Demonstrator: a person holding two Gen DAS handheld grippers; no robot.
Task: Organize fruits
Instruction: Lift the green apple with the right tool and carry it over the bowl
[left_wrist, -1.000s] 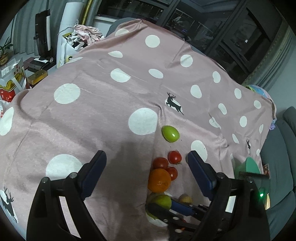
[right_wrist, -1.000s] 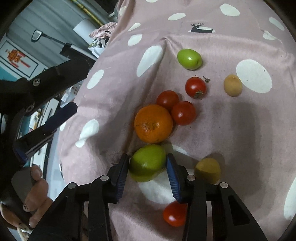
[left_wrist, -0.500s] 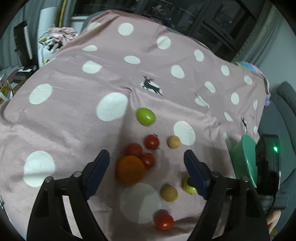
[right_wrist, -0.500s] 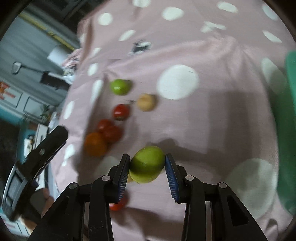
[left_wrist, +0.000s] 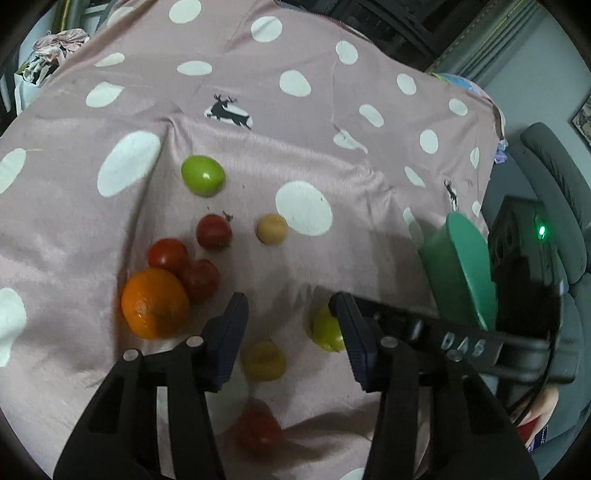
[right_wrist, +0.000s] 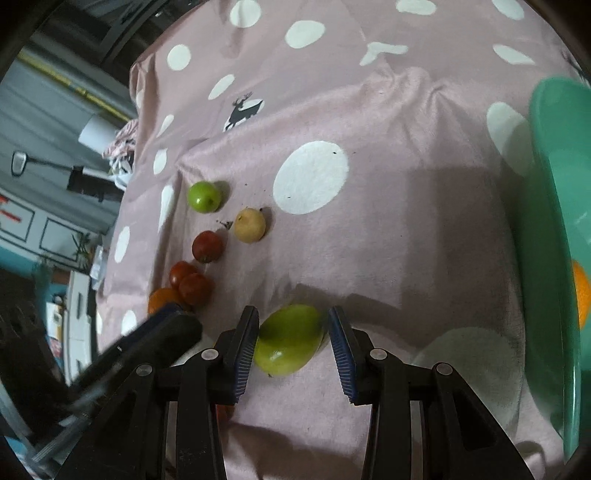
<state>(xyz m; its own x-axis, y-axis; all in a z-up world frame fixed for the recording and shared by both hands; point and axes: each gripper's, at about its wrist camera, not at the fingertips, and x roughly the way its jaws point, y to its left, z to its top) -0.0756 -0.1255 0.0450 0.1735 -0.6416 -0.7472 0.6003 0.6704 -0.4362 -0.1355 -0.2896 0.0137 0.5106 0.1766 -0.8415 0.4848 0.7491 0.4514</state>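
Fruits lie on a pink polka-dot cloth. My right gripper is shut on a large green fruit and holds it above the cloth; the fruit also shows in the left wrist view. My left gripper is open and empty above a yellow fruit. An orange, three red tomatoes, a round green fruit, a tan fruit and one more tomato lie on the cloth. A green bowl at the right holds an orange.
The bowl stands at the cloth's right side, near a grey sofa. Clutter and a cabinet stand off the left edge. The right gripper's body reaches across the left wrist view.
My right gripper has lifted the large green fruit from beside the orange and carried it right toward the bowl. My left gripper has moved forward and down over the fruits, narrowing slightly.
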